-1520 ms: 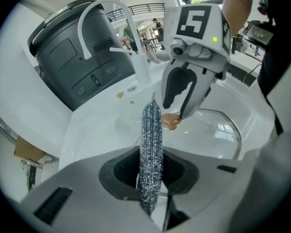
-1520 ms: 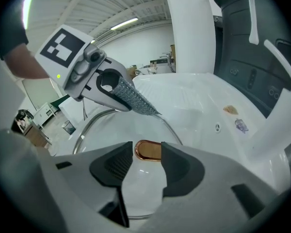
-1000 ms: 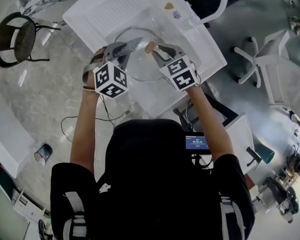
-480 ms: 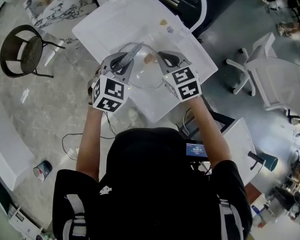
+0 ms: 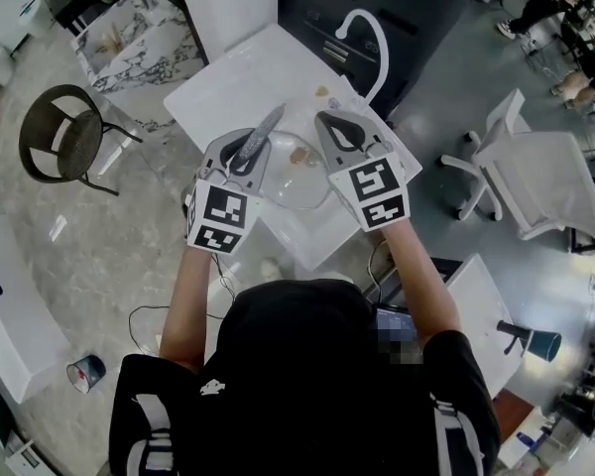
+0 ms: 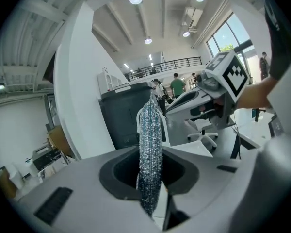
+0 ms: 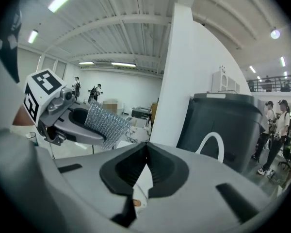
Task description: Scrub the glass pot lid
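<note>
The glass pot lid (image 5: pixel 296 184) with its wooden knob (image 5: pixel 299 155) lies on the white table (image 5: pixel 233 82), seen between my two grippers in the head view. My left gripper (image 5: pixel 256 143) is shut on a silvery mesh scrubber (image 6: pixel 150 154), which sticks up past its jaws and also shows as the scrubber (image 7: pixel 105 125) in the right gripper view. My right gripper (image 5: pixel 325 123) stands to the right of the lid with its jaws shut and nothing visible between the pads. Both grippers point roughly level into the room. Low in the right gripper view a brown bit, perhaps the knob (image 7: pixel 134 203), shows.
A white curved faucet (image 5: pixel 364 30) rises over a dark counter behind the table. Left of the table are a round black stool (image 5: pixel 61 139) and a marble-topped stand (image 5: pixel 139 30); a white chair (image 5: pixel 535 181) stands at the right. People stand far off in the hall.
The right gripper's jaws have shut and its tip has moved away from the lid's knob. Both grippers have risen, and the table looks smaller and farther below.
</note>
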Tool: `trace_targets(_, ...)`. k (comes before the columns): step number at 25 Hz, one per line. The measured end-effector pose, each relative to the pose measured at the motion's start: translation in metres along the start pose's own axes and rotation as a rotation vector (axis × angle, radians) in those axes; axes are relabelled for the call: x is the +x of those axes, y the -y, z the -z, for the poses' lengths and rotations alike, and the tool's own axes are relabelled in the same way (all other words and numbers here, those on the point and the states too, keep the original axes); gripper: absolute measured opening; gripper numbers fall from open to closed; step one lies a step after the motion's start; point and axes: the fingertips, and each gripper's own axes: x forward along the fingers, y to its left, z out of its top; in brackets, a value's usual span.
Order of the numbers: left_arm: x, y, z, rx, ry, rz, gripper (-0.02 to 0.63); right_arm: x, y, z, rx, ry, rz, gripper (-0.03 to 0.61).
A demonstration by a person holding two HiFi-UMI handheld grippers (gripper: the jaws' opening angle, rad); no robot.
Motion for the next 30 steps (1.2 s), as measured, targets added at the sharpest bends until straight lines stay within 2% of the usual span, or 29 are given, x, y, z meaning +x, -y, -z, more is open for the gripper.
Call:
trace_targets(7, -0.032, -0.014, -0.057, -0.071, 0.189, -0.062, 0.074, -0.032, 0.005, -0.053, 0.024, 0.123, 0.050, 0.000)
trace_targets(14, -0.057, -0.022, -0.099, -0.051, 0.323, -0.112, 0.074, -0.050, 0.005, -0.086, 0.040, 0.216, 0.083, 0.000)
trace_targets(20, -0.068, -0.023, -0.111, -0.045, 0.361, -0.112, 0.074, -0.053, 0.000, -0.099, 0.034, 0.234, 0.079, 0.000)
trace_targets(30, -0.071, -0.025, -0.116, -0.054, 0.388, -0.125, 0.074, -0.055, -0.004, -0.097, 0.027, 0.229, 0.080, 0.000)
